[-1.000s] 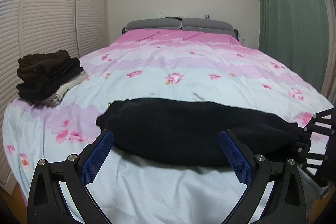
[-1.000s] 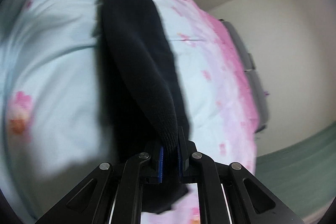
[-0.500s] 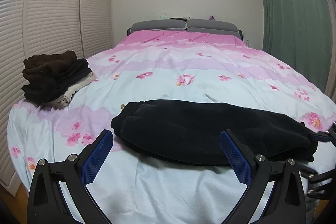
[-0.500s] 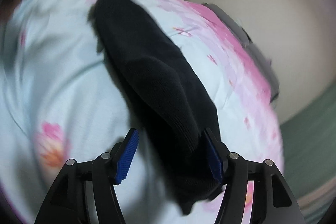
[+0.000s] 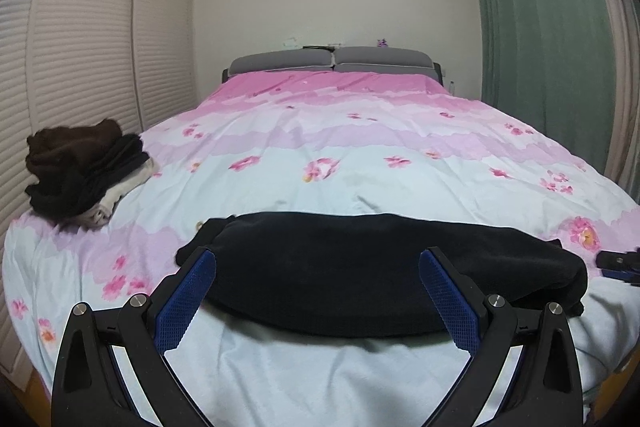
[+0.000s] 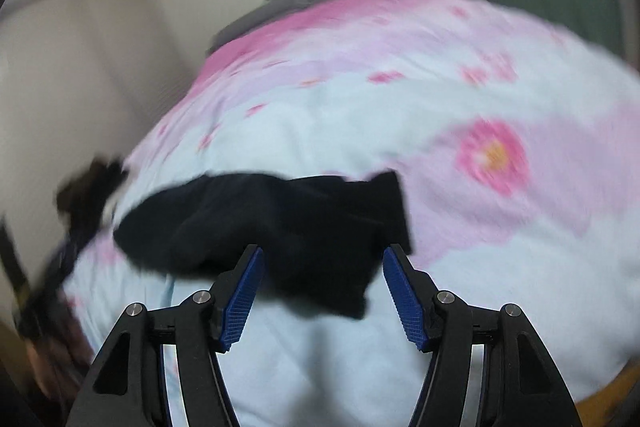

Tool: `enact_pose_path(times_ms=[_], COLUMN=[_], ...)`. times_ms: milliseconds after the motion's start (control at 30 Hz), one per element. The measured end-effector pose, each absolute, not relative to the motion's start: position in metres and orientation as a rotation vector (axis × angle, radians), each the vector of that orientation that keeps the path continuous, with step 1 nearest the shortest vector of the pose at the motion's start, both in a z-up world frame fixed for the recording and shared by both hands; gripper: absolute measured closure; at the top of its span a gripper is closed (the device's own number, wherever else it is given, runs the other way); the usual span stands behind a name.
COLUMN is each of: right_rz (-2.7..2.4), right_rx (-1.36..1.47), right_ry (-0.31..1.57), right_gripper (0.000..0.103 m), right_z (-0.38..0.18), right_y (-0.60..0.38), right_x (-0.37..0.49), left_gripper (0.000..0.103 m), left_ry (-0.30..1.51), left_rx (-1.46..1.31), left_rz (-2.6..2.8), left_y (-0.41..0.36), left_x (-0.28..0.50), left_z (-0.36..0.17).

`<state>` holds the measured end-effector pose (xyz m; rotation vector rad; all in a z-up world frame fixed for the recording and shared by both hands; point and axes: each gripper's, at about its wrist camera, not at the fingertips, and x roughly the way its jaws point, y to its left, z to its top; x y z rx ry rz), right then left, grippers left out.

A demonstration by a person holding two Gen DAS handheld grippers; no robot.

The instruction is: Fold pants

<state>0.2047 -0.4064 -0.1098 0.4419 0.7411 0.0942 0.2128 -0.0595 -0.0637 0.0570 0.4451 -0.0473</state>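
The black pants (image 5: 372, 267) lie folded lengthwise across the near part of the bed, long side running left to right. My left gripper (image 5: 318, 291) is open and empty, hovering in front of the pants' near edge. In the right wrist view, which is blurred, the pants' right end (image 6: 304, 227) lies just beyond my right gripper (image 6: 322, 291), which is open and empty. The right gripper's tip also shows at the right edge of the left wrist view (image 5: 620, 263).
The bed has a pink and pale blue flowered cover (image 5: 340, 147). A stack of folded dark clothes (image 5: 84, 167) sits at its left edge. Louvred closet doors (image 5: 80, 47) stand on the left, a green curtain (image 5: 548, 39) on the right, grey pillows (image 5: 332, 59) at the head.
My right gripper let go of the pants' end, opened, and swung round to face the bed head. My left gripper drew back and rose a little, staying open.
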Motion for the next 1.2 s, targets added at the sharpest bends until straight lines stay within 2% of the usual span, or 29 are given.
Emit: enact_pose_path(times_ms=[67, 200, 267, 300, 333, 367, 433, 700, 767, 900, 967, 1033, 1067, 1100, 1200], right_rz=[0.077, 0.101, 0.088, 0.084, 0.084, 0.086, 0.091, 0.039, 0.048, 0.037, 0.042, 0.022, -0.006, -0.034, -0.038], right_rx=[0.528, 0.59, 0.588, 0.595, 0.597, 0.598, 0.578, 0.305, 0.26, 0.197, 0.212, 0.204, 0.207, 0.212, 0.244], right_ry=[0.775, 0.82, 0.863, 0.881, 0.897, 0.9, 0.874, 0.735, 0.781, 0.954, 0.962, 0.944, 0.933, 0.917, 0.858], right_gripper=[0.043, 0.064, 0.065, 0.068, 0.074, 0.089, 0.098, 0.099, 0.099, 0.098, 0.096, 0.083, 0.068, 0.061, 0.061], right_z=[-0.122, -0.137, -0.146, -0.151, -0.156, -0.158, -0.154, -0.087, -0.088, -0.126, -0.134, -0.132, -0.128, -0.124, -0.112], right_y=[-0.421, -0.423, -0.419, -0.417, -0.416, -0.412, -0.41, -0.417, -0.417, -0.419, -0.419, -0.417, -0.418, -0.418, -0.416], right_x=[0.218, 0.239, 0.247, 0.252, 0.255, 0.256, 0.252, 0.265, 0.282, 0.317, 0.315, 0.307, 0.3, 0.293, 0.27], left_gripper=[0.0, 0.0, 0.0, 0.0, 0.0, 0.0, 0.0, 0.0, 0.0, 0.0, 0.0, 0.0, 0.0, 0.0, 0.0], left_ry=[0.444, 0.431, 0.431, 0.431, 0.432, 0.431, 0.43, 0.429, 0.431, 0.451, 0.455, 0.464, 0.465, 0.465, 0.457], left_rx=[0.062, 0.074, 0.077, 0.078, 0.08, 0.079, 0.078, 0.079, 0.082, 0.108, 0.115, 0.117, 0.116, 0.115, 0.11], left_rz=[-0.056, -0.061, -0.062, -0.061, -0.06, -0.059, -0.056, -0.06, -0.061, -0.059, -0.058, -0.056, -0.055, -0.054, -0.047], left_y=[-0.067, -0.075, -0.076, -0.076, -0.076, -0.076, -0.075, -0.079, -0.081, -0.081, -0.08, -0.078, -0.077, -0.075, -0.069], left_x=[0.217, 0.219, 0.221, 0.222, 0.223, 0.223, 0.224, 0.235, 0.237, 0.24, 0.24, 0.241, 0.241, 0.241, 0.237], left_z=[-0.061, -0.056, -0.055, -0.055, -0.055, -0.054, -0.054, -0.049, -0.05, -0.055, -0.057, -0.057, -0.057, -0.057, -0.055])
